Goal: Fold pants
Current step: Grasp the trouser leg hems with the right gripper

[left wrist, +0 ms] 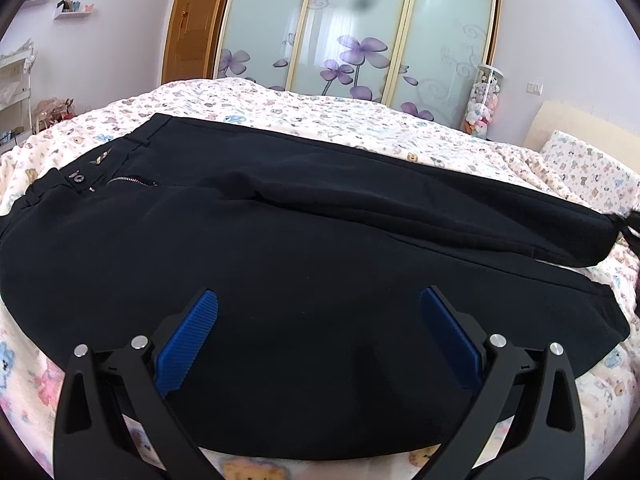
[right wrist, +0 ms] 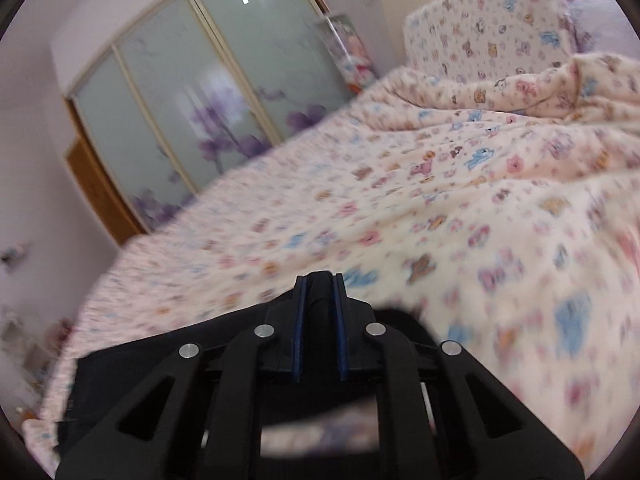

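Left wrist view: left gripper (left wrist: 319, 316) spread wide, two ribbed blue pads (left wrist: 187, 344) parted, nothing pinched. Directly ahead and beneath, one pair of black pants (left wrist: 304, 256) laid flat across the bed (left wrist: 280, 108), smooth matte cloth, zipper (left wrist: 127, 179) and metal button ahead-left, two legs running right. Beyond, three frosted wardrobe doors (left wrist: 360, 32) printed with purple flowers; ahead-right, one clear tube of plush toys (left wrist: 484, 100). Right wrist view, blurred: right gripper (right wrist: 320, 280) clamped on a fold of black pants (right wrist: 160, 360), cloth trailing back-left under it. Ahead, soft bear-print bedding, one pillow (right wrist: 488, 36) ahead-right.
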Motion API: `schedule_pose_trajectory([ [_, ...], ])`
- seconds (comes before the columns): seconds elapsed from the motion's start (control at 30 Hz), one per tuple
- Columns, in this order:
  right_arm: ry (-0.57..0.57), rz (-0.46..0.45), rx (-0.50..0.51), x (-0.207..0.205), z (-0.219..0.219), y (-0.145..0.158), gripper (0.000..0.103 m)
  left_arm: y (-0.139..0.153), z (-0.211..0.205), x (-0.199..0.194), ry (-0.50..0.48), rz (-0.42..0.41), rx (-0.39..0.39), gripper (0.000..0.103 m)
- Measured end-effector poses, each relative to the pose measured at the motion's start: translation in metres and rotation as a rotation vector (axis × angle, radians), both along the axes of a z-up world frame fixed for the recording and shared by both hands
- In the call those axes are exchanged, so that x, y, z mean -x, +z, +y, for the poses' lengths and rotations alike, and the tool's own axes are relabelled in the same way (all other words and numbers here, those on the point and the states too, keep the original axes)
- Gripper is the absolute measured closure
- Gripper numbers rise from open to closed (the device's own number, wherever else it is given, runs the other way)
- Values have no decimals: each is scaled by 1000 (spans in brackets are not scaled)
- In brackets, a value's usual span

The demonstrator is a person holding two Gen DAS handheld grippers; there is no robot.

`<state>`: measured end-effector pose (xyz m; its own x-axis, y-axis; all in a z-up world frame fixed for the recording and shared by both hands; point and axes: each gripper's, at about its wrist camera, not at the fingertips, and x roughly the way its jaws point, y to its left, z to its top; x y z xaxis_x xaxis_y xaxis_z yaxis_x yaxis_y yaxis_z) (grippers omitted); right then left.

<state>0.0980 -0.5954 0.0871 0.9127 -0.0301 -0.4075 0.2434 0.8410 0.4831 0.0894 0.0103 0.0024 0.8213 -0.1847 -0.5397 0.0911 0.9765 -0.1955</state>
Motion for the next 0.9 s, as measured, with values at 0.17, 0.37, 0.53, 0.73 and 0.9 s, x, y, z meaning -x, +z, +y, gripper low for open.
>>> schedule_pose_trajectory([
  [0.17,-31,48,-52,80,33,-34,93,1,5,3,-3,-2,41,2],
  [0.37,-80,329,-18,95,53,-73,81,-1,9,4,-9,1,81,2],
  [0.53,-104,244,-175,113,53,-46,18,-1,10,4,-14,4,92,2],
  [0.73,-28,164,-639,93,59,-60,42,-1,9,5,-44,1,108,2],
  [0.9,-125,234,-801,72,62,-97,43,-2,8,5,-65,0,119,2],
])
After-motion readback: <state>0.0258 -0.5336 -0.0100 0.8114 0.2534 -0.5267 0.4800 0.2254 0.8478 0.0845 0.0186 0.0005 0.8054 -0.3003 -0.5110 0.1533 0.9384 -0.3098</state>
